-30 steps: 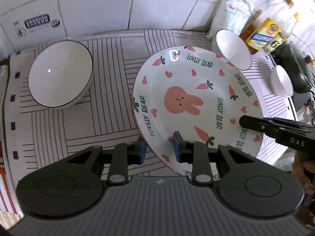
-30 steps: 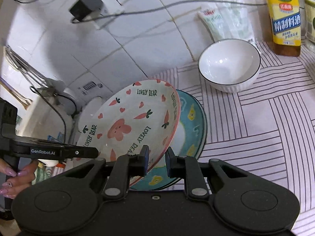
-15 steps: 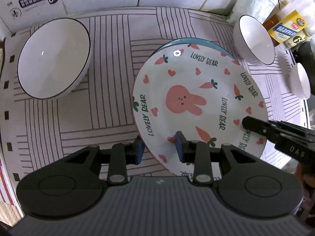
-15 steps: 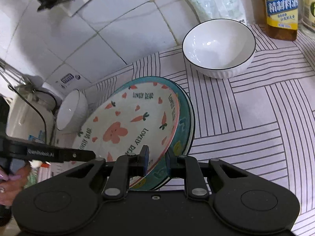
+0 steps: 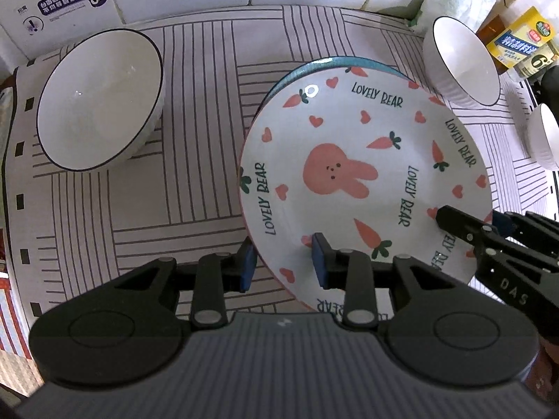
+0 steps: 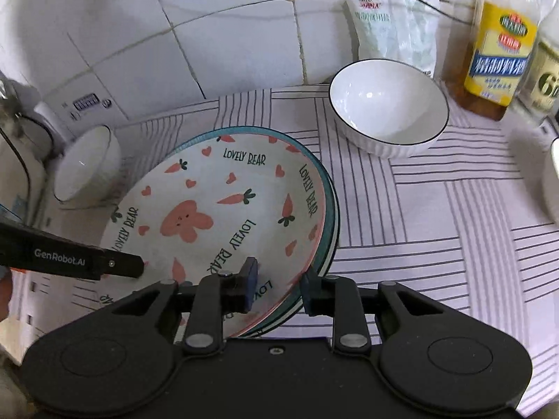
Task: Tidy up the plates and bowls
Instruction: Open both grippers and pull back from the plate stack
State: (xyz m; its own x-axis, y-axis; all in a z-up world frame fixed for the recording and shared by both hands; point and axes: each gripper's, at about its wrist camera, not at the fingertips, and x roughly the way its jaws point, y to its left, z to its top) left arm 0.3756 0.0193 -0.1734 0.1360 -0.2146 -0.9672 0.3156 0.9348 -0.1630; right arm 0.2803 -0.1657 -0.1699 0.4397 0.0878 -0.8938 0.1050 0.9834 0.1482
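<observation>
A: Where does the white round ceramic plate with the pink rabbit and carrots [image 5: 363, 181] lie now?

B: It lies flat on the blue-rimmed round plate [image 6: 330, 202], and both are on the striped bench cloth [image 5: 195, 160], in the middle of both frames.

A: And the fingers?

B: The left gripper [image 5: 283, 262] has its blue fingers [image 5: 319, 265] on both sides of the near rim, at the lower centre of the left wrist view. A gap is visible at each side, so the rim seems released. The right gripper [image 6: 277, 284] has just been opening; the rims of both plates stand between its fingers [image 6: 249, 281], and the pads do not press.

A: So which relation decides the coming move?

B: Probably the bowls. The large white black-rimmed bowl [image 5: 99, 99] lies to the upper left of the left fingers, well apart. The ribbed white black-rimmed bowl [image 6: 387, 108] lies to the upper right of the right fingers, so each hand has its own nearer bowl.
</observation>
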